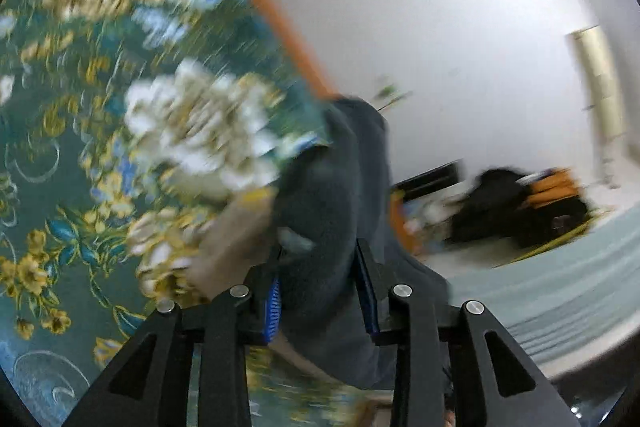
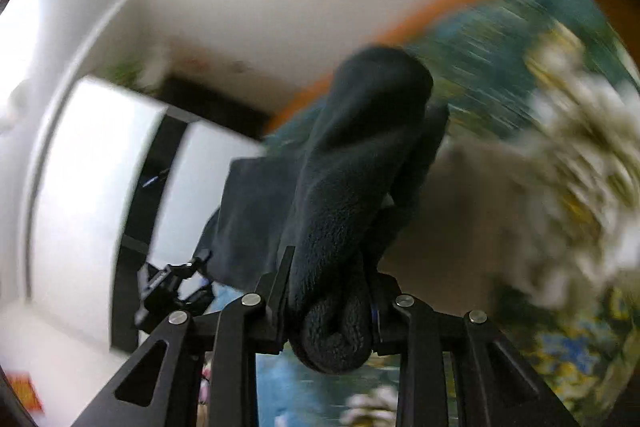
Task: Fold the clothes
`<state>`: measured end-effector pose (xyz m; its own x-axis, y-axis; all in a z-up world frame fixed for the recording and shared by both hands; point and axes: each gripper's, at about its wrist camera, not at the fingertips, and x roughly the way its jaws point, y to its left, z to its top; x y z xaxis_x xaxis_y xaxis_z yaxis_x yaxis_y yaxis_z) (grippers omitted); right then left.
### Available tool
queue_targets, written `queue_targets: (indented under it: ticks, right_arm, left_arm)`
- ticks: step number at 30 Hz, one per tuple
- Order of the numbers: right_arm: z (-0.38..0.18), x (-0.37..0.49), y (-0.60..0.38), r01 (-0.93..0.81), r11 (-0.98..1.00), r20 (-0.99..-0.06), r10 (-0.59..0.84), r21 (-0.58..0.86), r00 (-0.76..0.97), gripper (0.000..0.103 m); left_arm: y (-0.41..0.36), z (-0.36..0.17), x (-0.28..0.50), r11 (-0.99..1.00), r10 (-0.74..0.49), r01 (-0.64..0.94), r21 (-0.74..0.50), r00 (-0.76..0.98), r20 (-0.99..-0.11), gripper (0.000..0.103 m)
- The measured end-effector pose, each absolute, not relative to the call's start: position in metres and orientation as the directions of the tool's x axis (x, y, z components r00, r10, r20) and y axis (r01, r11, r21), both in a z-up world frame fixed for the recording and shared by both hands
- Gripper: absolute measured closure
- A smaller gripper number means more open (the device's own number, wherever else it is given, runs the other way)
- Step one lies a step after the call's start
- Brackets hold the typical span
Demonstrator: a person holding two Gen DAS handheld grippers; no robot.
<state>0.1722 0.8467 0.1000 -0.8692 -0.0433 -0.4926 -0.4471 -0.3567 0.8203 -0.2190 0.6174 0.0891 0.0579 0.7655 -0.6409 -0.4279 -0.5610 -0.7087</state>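
Dark fleece, charcoal grey and nubbly, fills the middle of both of my views: it is the garment [image 1: 324, 195] I am folding, and I have it in both hands. In the left wrist view my left hand-held gripper [image 1: 322, 291] is clenched on a bunched fold of it, the blue pads pressing the cloth from either side low in the frame, and the fleece rises from there toward the centre. In the right wrist view my right hand-held gripper [image 2: 330, 301] is likewise clamped on a thick roll of the same fleece, which bulges out below the jaws at the bottom centre and climbs in a rounded hump toward the middle of the frame; a flatter flap of it hangs off to the left. Behind the garment lies a teal floral bedspread [image 1: 80, 147] with big white and yellow blooms, filling the left half of the left view and the right side of the right view, all streaked with blur. An orange wooden rail [image 1: 280, 23] runs along its edge against a white wall [image 1: 420, 7]. A pale tan patch [image 2: 472, 211] sits beside the fleece, perhaps another cloth, though the blur keeps me from saying. At the lower left of the right view my other gripper shows as a small black frame.
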Motion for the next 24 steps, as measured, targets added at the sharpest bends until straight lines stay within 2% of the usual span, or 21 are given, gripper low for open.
queue_targets:
  ticks: [2, 5, 8, 10, 12, 14, 19, 24]
  right_arm:
    - [0.048, 0.185, 0.849, -0.533, -0.245, -0.561, -0.055, 0.810, -0.826, 0.072]
    - [0.008, 0.207, 0.850, -0.497, -0.116, -0.506, -0.069, 0.860, -0.860, 0.072]
    - [0.005, 0.211, 0.849, -0.478, -0.111, -0.488, -0.079, 0.871, -0.869, 0.071]
    - [0.010, 0.208, 0.849, -0.468, -0.130, -0.480, -0.081, 0.874, -0.874, 0.070]
    - [0.018, 0.208, 0.848, -0.493, -0.171, -0.511, -0.081, 0.853, -0.856, 0.070]
    - [0.026, 0.208, 0.846, -0.516, -0.213, -0.541, -0.080, 0.830, -0.837, 0.069]
    - [0.053, 0.229, 0.852, -0.593, -0.296, -0.621, -0.002, 0.749, -0.784, 0.063]
    - [0.090, 0.233, 0.865, -0.622, -0.378, -0.639, 0.097, 0.686, -0.763, 0.063]
  left_arm:
    - [0.630, 0.052, -0.222, -0.629, 0.707, -0.397, -0.669, 0.068, -0.704, 0.080]
    - [0.624, 0.028, -0.218, -0.653, 0.694, -0.353, -0.670, 0.074, -0.716, 0.080]
    - [0.617, 0.026, -0.213, -0.642, 0.713, -0.337, -0.689, 0.069, -0.698, 0.080]
    - [0.613, 0.031, -0.211, -0.620, 0.738, -0.328, -0.712, 0.063, -0.672, 0.075]
    - [0.610, 0.036, -0.208, -0.617, 0.746, -0.307, -0.724, 0.062, -0.663, 0.064]
    - [0.605, 0.043, -0.201, -0.613, 0.755, -0.303, -0.730, 0.048, -0.654, 0.063]
    - [0.628, 0.080, -0.171, -0.611, 0.699, -0.535, -0.583, -0.019, -0.715, 0.058]
    - [0.694, 0.112, -0.128, -0.480, 0.668, -0.763, -0.433, 0.002, -0.744, 0.055]
